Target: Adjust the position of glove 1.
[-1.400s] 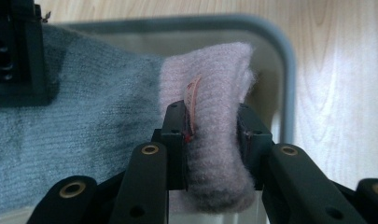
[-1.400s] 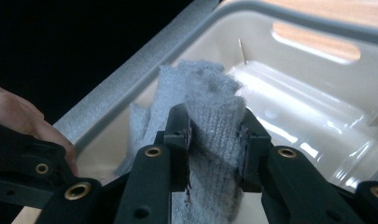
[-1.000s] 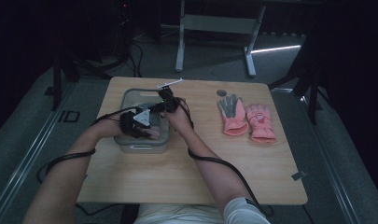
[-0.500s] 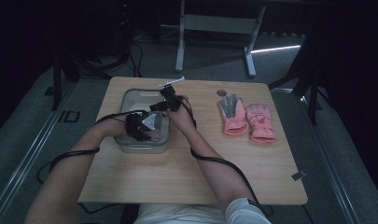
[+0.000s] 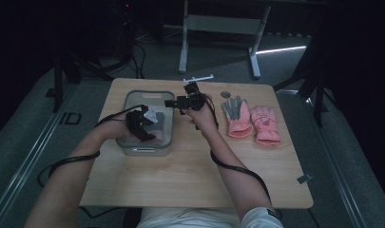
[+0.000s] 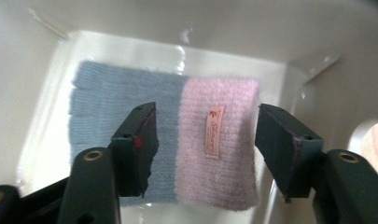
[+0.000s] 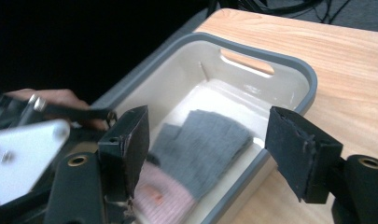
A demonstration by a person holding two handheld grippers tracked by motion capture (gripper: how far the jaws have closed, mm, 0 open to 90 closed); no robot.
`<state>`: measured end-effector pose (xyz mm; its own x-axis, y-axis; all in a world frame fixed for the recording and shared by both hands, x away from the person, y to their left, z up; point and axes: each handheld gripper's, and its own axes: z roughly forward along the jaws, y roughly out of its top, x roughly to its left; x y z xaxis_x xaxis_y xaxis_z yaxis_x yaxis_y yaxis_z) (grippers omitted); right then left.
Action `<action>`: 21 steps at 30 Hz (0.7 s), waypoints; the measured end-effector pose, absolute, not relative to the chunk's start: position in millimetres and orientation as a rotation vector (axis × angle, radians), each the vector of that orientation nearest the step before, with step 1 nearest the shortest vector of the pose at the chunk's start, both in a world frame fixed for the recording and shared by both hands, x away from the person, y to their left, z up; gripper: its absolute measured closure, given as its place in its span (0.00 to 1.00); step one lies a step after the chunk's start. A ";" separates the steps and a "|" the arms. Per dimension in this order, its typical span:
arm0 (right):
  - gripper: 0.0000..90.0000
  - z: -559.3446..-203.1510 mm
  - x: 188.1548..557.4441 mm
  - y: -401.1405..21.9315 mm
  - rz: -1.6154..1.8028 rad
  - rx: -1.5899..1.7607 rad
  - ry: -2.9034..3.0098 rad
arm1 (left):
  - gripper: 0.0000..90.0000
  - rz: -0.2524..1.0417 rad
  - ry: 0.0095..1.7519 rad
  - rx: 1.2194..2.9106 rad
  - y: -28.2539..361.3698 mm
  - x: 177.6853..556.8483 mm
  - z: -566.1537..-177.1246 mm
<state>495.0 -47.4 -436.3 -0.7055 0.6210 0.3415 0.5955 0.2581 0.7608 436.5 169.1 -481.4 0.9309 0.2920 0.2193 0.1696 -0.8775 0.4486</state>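
We hold the left hand-held gripper (image 5: 141,124) down inside the grey-rimmed bin (image 5: 167,97), and its jaws have just been opening: they now stand apart, pressing on nothing. Directly beneath and between them lies the folded glove (image 6: 168,140), flat on the bin floor, its grey-blue half under the left jaw and its pink half, with a small sewn label (image 6: 214,132), running toward the right jaw. In the left gripper view neither pad touches the knit.

Our right hand-held gripper (image 5: 186,100) hangs just off the bin's right rim, above the worktop (image 5: 195,175). Its jaws have also just been opening and stand wide, with nothing between them. Looking along them in the right gripper view, we see the bin (image 7: 289,63) ahead and below, the glove (image 7: 200,149) on its floor, and the left hand-held gripper (image 7: 60,116) at the near left edge.

To the right of our right hand-held gripper, well apart from the bin, a pair of pink gloves (image 5: 252,121) lies flat on the worktop, side by side.
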 end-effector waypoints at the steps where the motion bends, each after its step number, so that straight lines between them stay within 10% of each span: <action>1: 0.33 -435.6 492.1 -51.1 1.482 1.192 2.465 | 0.42 0.390 0.346 2.648 168.4 435.0 -477.7; 21: 0.16 -439.6 452.7 -134.7 1.393 0.993 2.478 | 0.18 0.339 0.428 2.431 99.5 391.2 -443.1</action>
